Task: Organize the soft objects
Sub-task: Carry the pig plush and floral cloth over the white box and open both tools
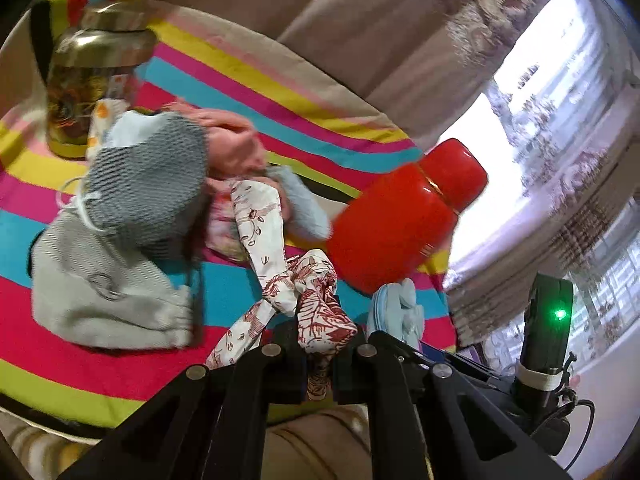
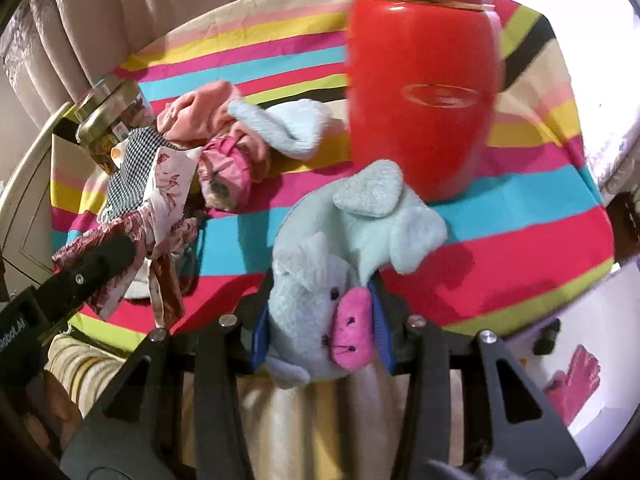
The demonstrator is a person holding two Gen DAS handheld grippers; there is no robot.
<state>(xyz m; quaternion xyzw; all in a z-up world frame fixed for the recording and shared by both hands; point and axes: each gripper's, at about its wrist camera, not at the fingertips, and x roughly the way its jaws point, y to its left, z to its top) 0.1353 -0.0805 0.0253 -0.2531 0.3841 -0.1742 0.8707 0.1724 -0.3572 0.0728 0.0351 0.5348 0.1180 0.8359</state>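
Plush toy clamped in right claw; left claw pinches printed cloth (knotted). Risk: trailing fabric topples red flask.

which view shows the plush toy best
The right wrist view: the plush toy fills the centre, face and pink snout clear. The left wrist view shows only a pale blue edge beside the red flask.

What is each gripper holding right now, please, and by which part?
Left gripper: the printed cloth, by a bunched, knotted part. Right gripper: the blue plush toy, by its head.
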